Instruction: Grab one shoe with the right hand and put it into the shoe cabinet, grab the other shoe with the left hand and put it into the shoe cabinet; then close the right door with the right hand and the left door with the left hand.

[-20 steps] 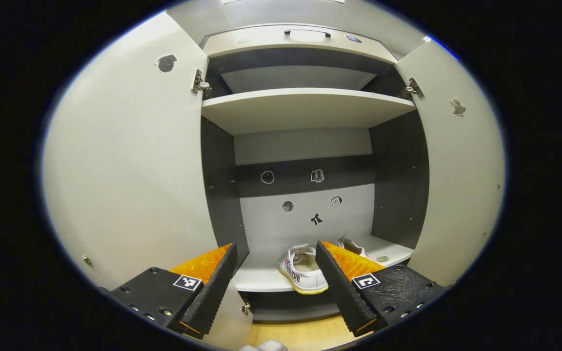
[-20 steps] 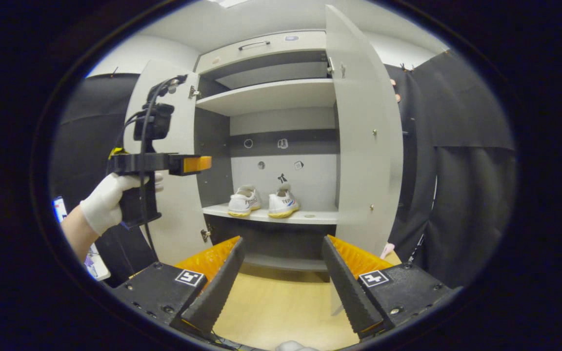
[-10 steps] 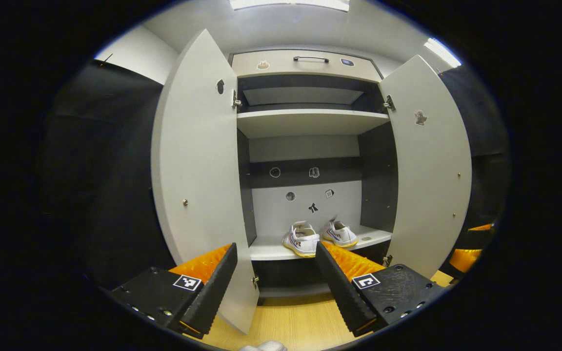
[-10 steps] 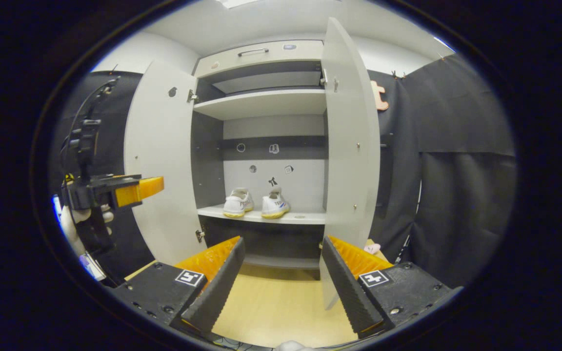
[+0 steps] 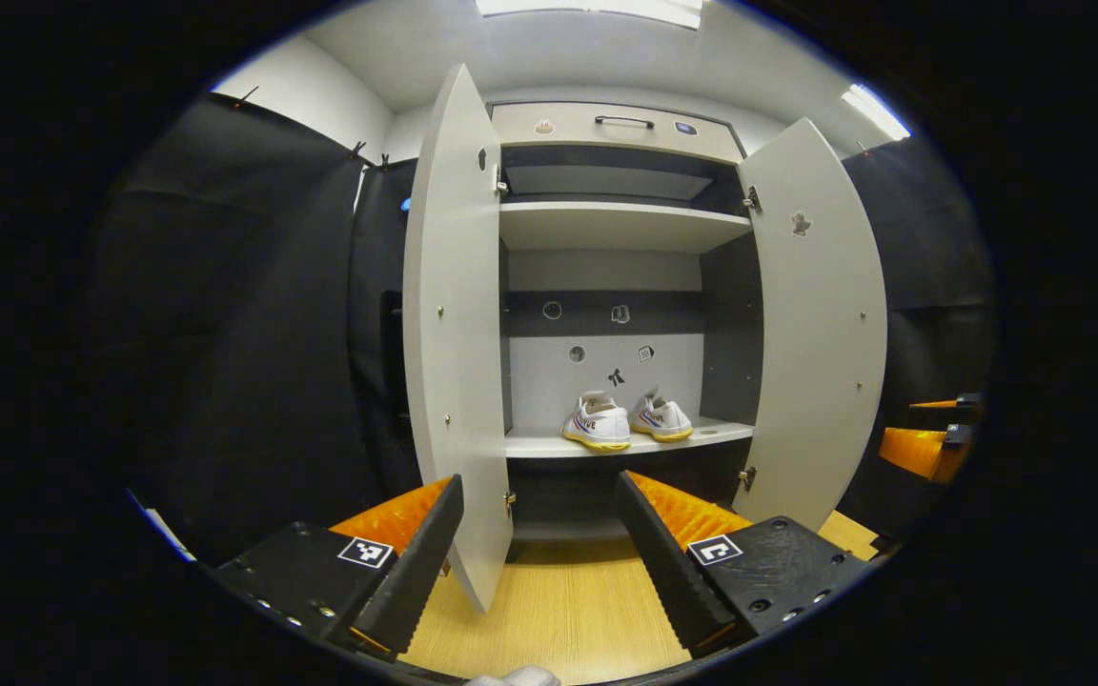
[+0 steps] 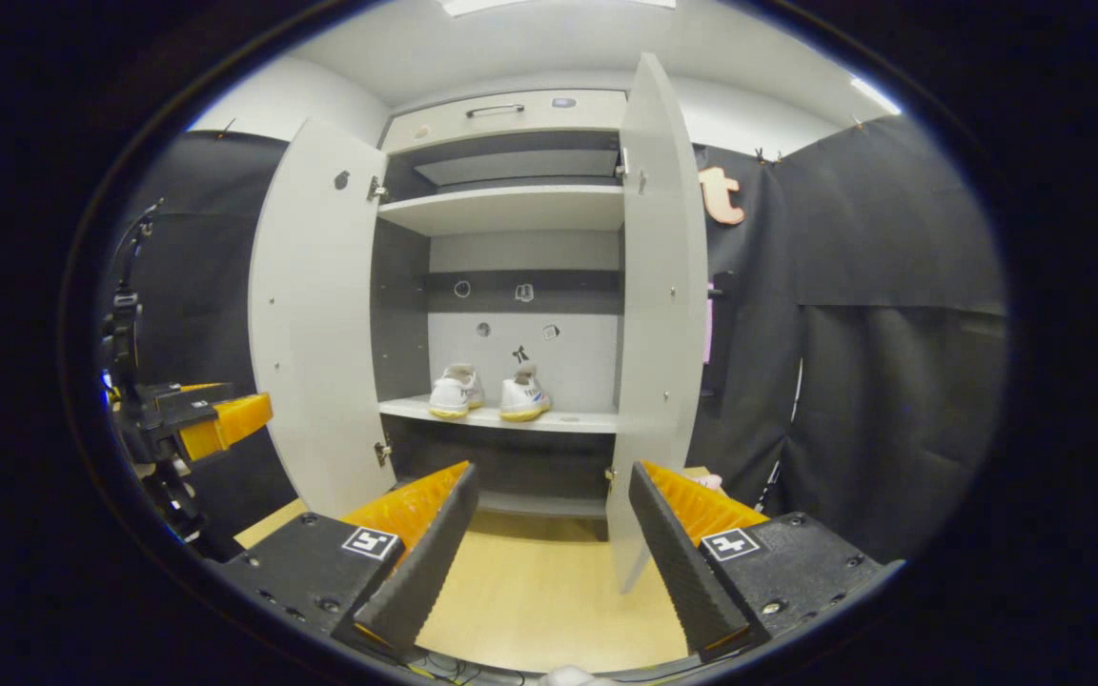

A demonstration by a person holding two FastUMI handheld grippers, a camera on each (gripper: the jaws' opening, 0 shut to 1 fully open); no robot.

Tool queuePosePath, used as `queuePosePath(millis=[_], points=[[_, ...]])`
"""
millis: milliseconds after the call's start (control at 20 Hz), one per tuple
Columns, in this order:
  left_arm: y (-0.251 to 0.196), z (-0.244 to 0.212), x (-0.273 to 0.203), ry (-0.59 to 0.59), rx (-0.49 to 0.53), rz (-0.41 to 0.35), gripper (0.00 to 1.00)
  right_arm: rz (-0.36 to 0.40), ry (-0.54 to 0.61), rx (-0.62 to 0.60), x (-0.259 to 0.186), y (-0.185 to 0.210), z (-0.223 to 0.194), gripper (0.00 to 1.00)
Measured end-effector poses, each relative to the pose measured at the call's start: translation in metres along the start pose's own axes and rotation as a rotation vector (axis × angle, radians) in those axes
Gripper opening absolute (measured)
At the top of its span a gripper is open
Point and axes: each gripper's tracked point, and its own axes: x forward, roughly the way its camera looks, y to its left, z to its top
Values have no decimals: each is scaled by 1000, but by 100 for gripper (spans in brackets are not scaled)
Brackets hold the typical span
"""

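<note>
Two white shoes with yellow soles stand side by side on the lower shelf of the open shoe cabinet point(image 5: 606, 224): one shoe point(image 5: 598, 424) and its partner point(image 5: 662, 418), also seen as a left shoe point(image 6: 455, 392) and a right shoe point(image 6: 524, 394). Both doors stand wide open: the left door point(image 5: 454, 324) point(image 6: 315, 305) and the right door point(image 5: 821, 314) point(image 6: 659, 305). My left gripper point(image 5: 539, 514) is open and holds nothing, well back from the cabinet. My right gripper point(image 6: 554, 505) is open and holds nothing too. The left gripper point(image 6: 211, 424) shows at the far left of the right gripper view.
A light wooden floor point(image 6: 530, 591) runs in front of the cabinet. An upper shelf point(image 5: 620, 227) and a top drawer with a handle point(image 5: 623, 121) lie above. Black cloth walls point(image 6: 892, 324) close in on both sides.
Both grippers have drawn back from the cabinet, so it looks smaller and both doors show fully. The left gripper has sunk toward the left edge of the right gripper view.
</note>
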Motion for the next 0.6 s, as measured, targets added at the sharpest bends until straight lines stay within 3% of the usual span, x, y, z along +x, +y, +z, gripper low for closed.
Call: queuePosePath(millis=[250,600], points=[[-7,5,-3,-11,-10,-16,96,-51,-17,13,4,-36,15,100],[-25,11,-3,-39,-3,-24,96,-267,-81,57,28,-165,55,100]])
